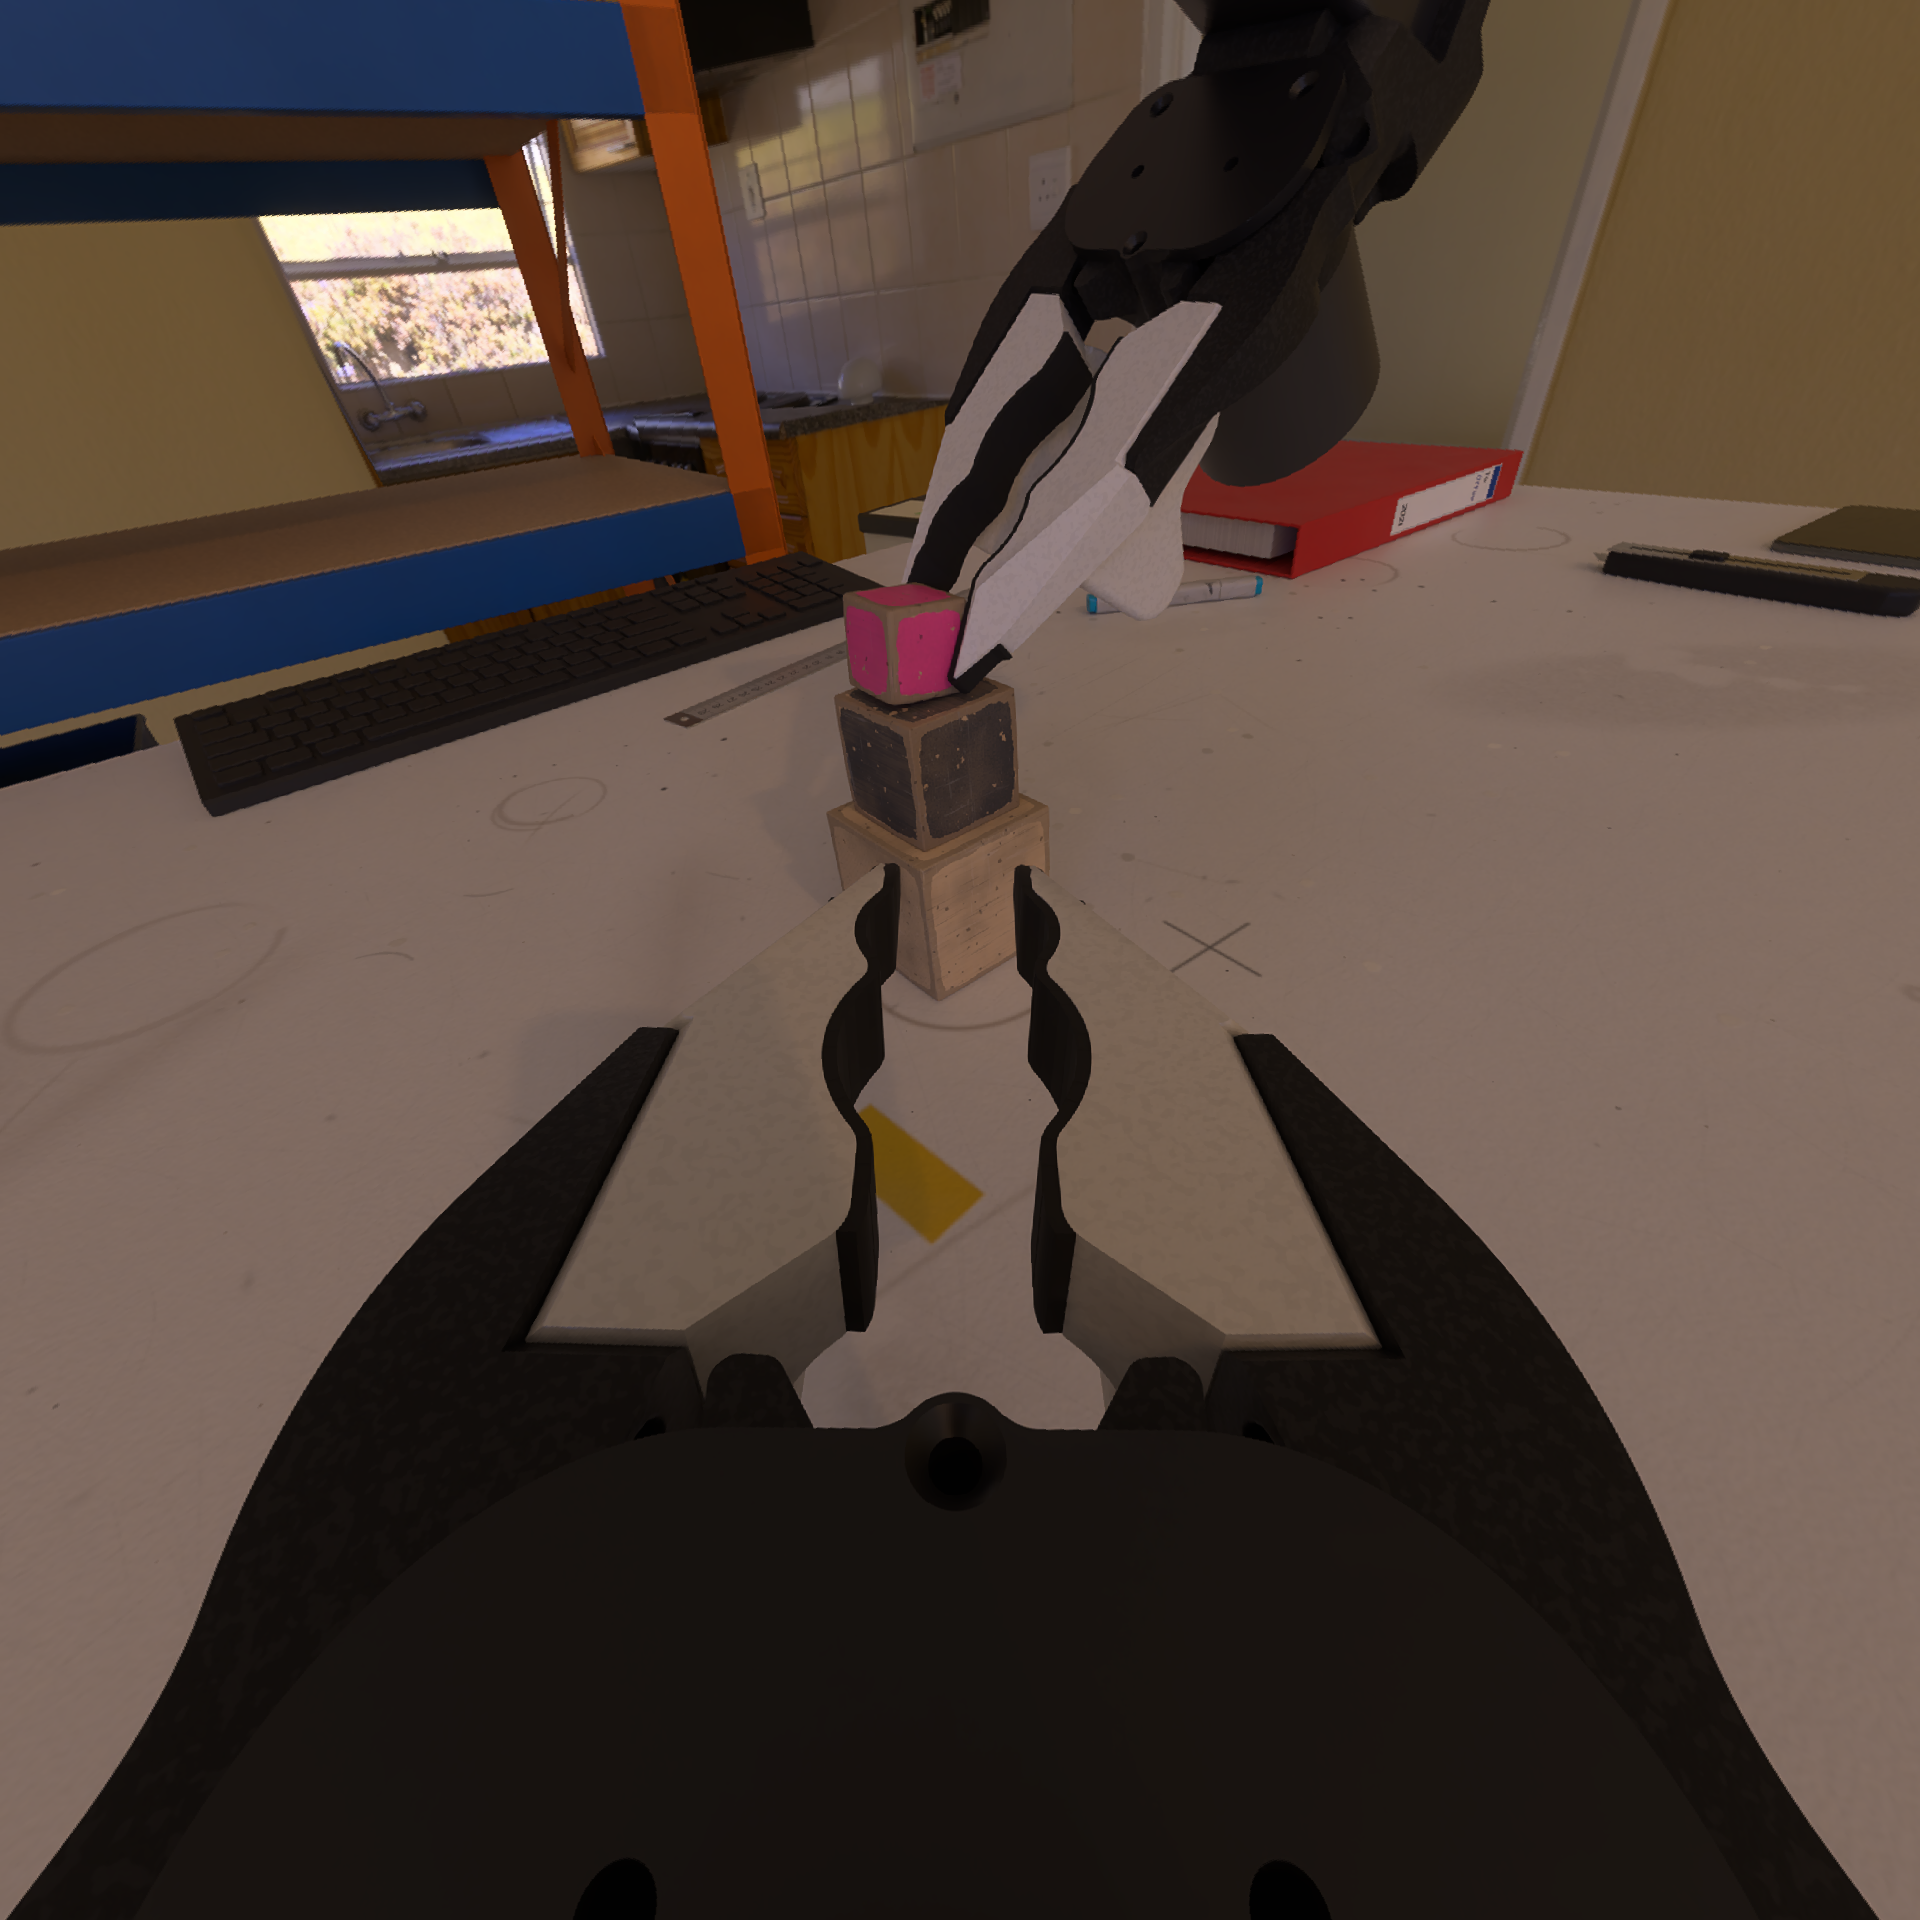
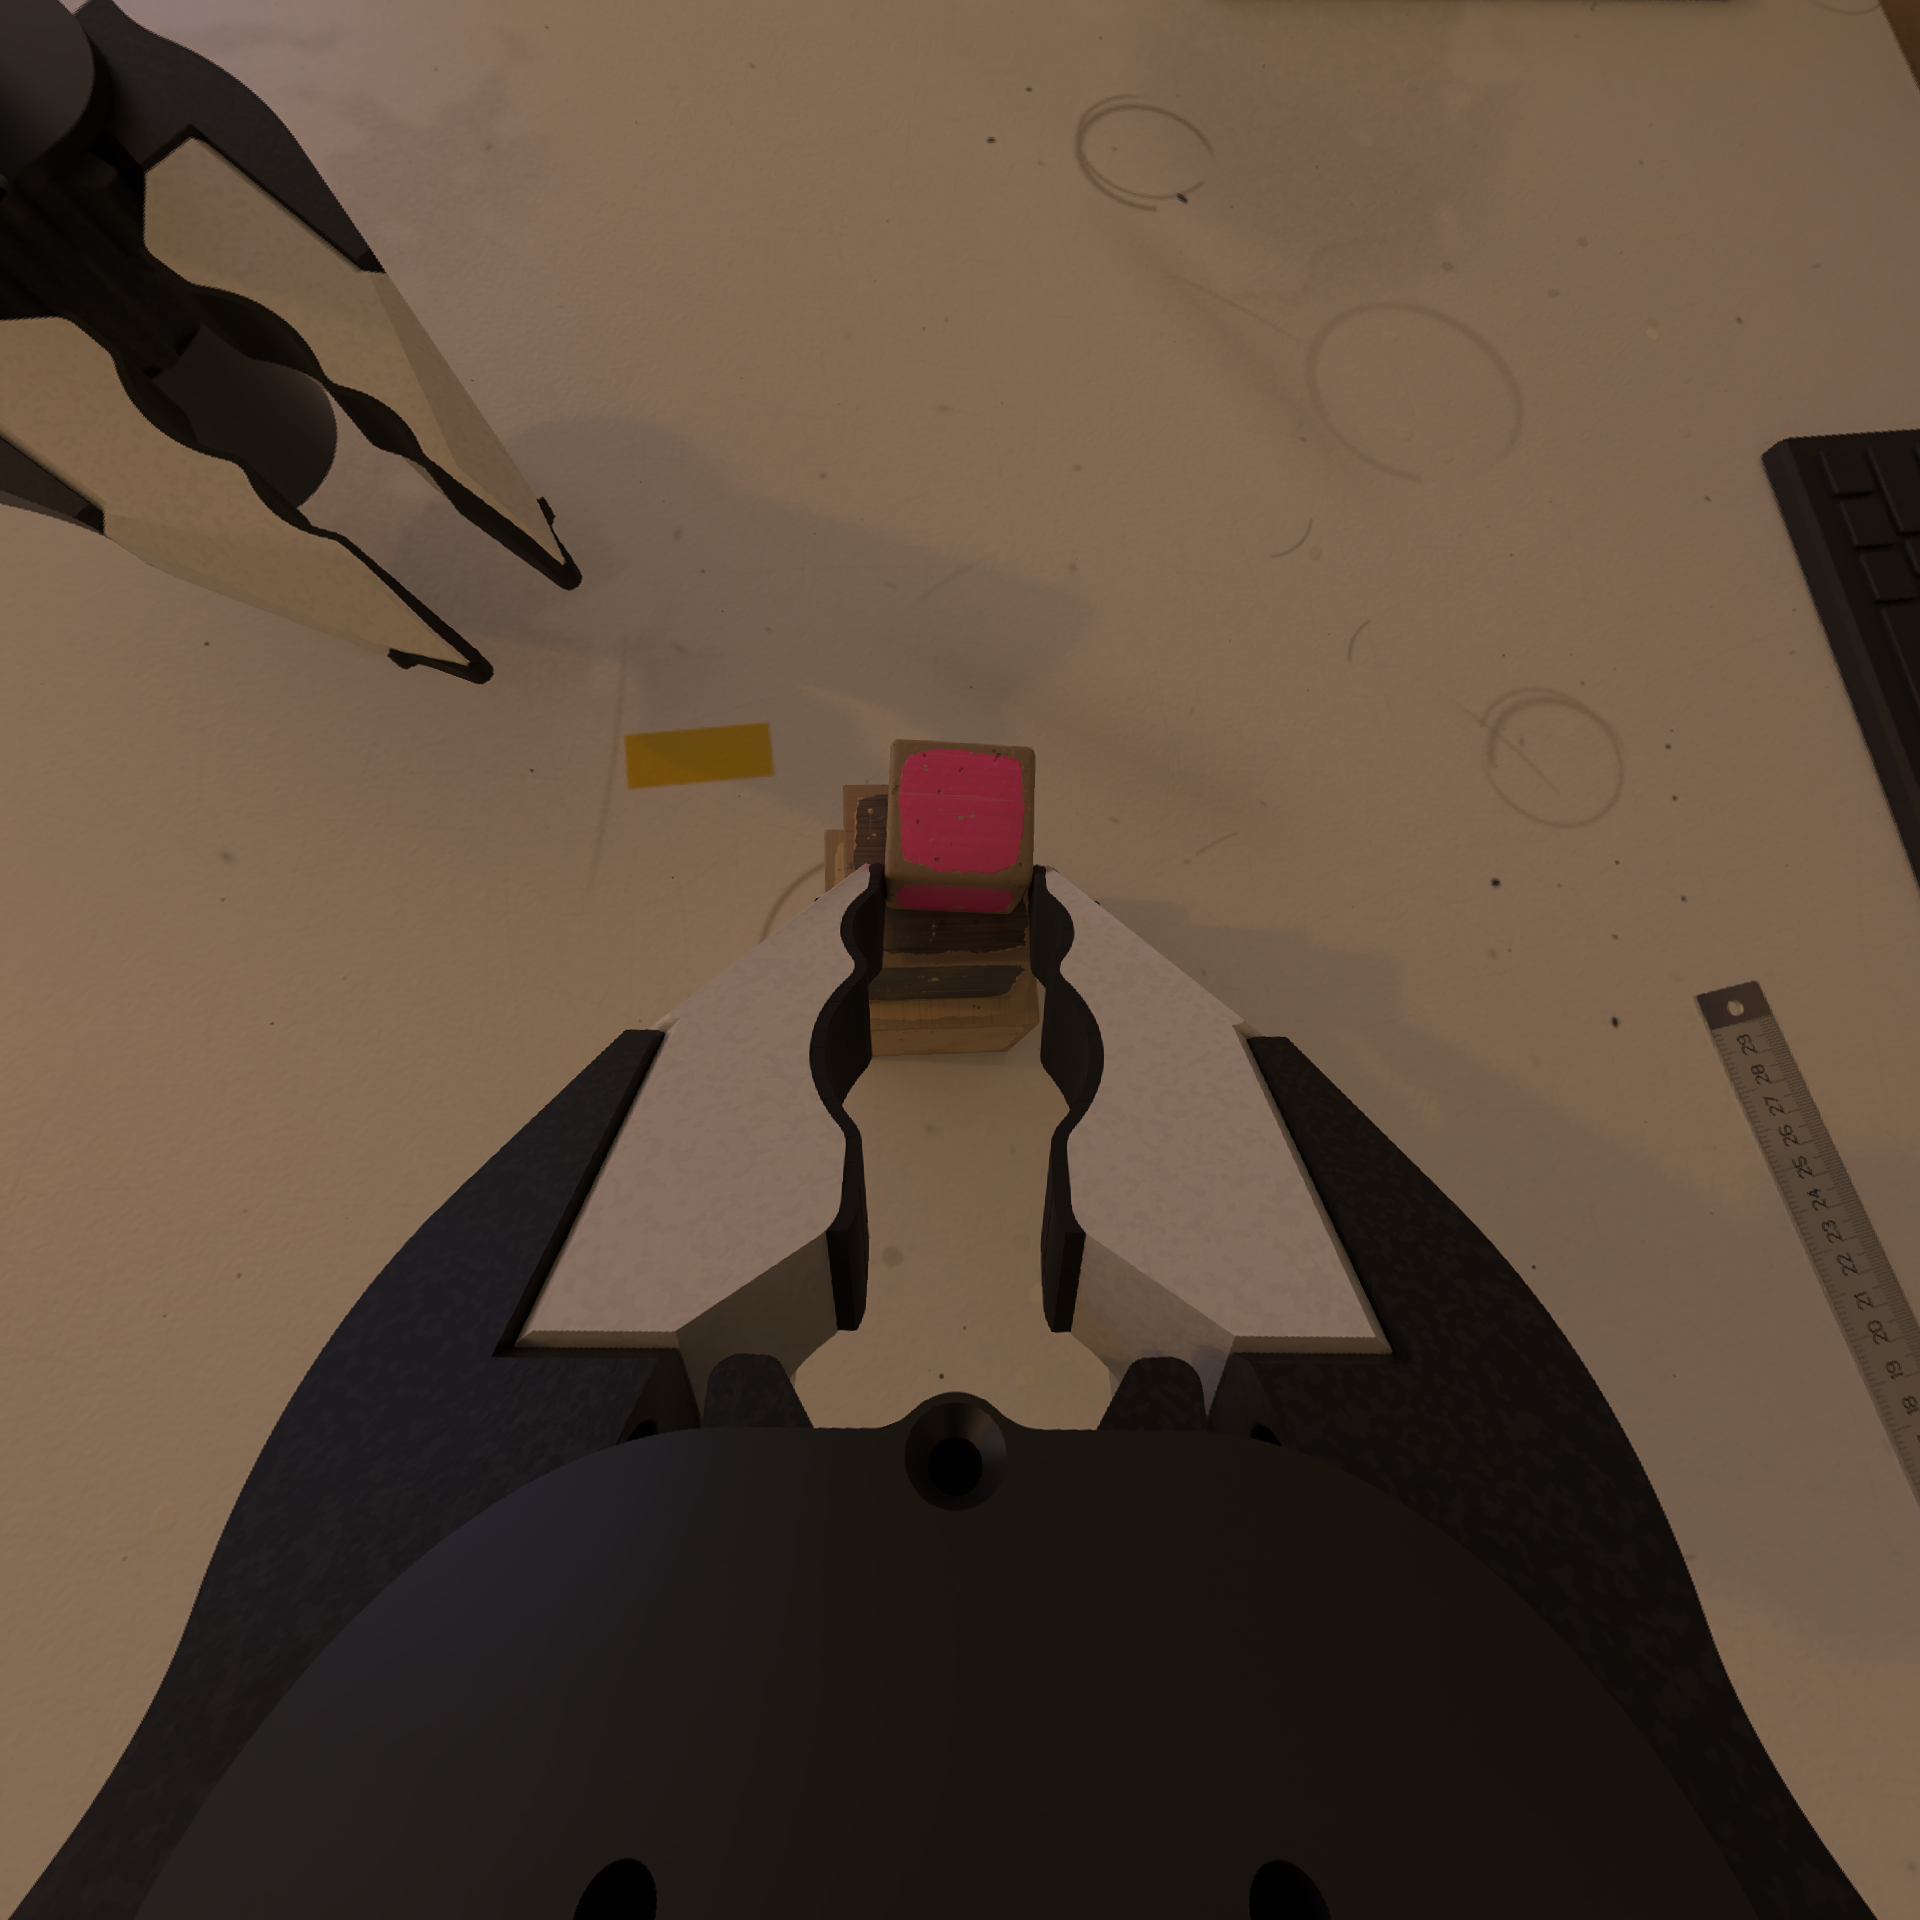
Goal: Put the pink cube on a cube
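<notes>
The pink cube (image 1: 899, 649) sits on top of a black cube (image 1: 925, 764), which sits on a larger beige cube (image 1: 961, 925), forming a three-cube stack on the white table (image 1: 1455, 935). My right gripper (image 1: 941, 629) comes down from above with its fingers closed on two sides of the pink cube. In the right wrist view the pink cube (image 2: 961, 810) lies between my right gripper's (image 2: 956, 883) tips, with the black cube (image 2: 951, 940) and beige cube (image 2: 951, 1023) below. My left gripper (image 1: 954, 883) is open and empty, low in front of the stack; it also shows in the right wrist view (image 2: 520, 623).
A black keyboard (image 1: 499, 675) and a steel ruler (image 1: 758, 686) lie behind the stack. A red binder (image 1: 1351, 509), a marker (image 1: 1205, 592) and a black knife (image 1: 1756, 577) lie far right. A blue and orange shelf (image 1: 364, 540) stands at left. Yellow tape (image 1: 920, 1174) marks the table.
</notes>
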Motion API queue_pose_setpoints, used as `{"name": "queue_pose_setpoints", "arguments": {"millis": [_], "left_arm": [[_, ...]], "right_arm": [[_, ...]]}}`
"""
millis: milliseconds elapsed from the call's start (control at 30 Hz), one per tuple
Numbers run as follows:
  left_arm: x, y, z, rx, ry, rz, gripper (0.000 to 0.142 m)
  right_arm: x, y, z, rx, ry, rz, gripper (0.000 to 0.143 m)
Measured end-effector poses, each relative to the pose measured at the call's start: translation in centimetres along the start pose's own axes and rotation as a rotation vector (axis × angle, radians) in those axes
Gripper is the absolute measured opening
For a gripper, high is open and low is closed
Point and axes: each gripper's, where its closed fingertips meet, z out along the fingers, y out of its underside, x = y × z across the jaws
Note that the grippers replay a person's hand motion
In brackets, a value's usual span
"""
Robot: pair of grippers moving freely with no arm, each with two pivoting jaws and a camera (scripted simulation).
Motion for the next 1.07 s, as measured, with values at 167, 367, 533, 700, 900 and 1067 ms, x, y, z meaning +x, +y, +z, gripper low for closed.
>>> {"name": "queue_pose_setpoints", "arguments": {"millis": [167, 367, 533, 700, 900, 1067], "left_arm": [[0.0, 0.1, 0.0, -0.005, 0.000, 0.003, 0.022], [0.0, 0.1, 0.1, -0.007, 0.001, 0.001, 0.022], [0.0, 0.1, 0.0, -0.009, 0.002, -0.004, 0.022], [-0.1, 0.0, -0.1, 0.000, 0.004, -0.020, 0.022], [-0.7, 0.0, -0.5, 0.007, 0.018, -0.070, 0.022], [-1.0, -1.3, -1.1, 0.126, 0.132, -0.102, 0.022]], "right_arm": [[0.0, 0.0, 0.0, 0.013, -0.010, -0.013, 0.027], [-0.1, 0.0, -0.1, 0.003, -0.030, -0.034, 0.027], [-0.3, 0.0, -0.1, 0.022, -0.051, -0.034, 0.031], [-0.5, 0.0, -0.9, 0.068, -0.061, -0.019, 0.048], [-1.1, 0.2, -5.0, 0.505, -0.120, 0.216, 0.059], [-1.3, 3.5, -5.5, 0.767, -0.110, 0.346, 0.054]]}}
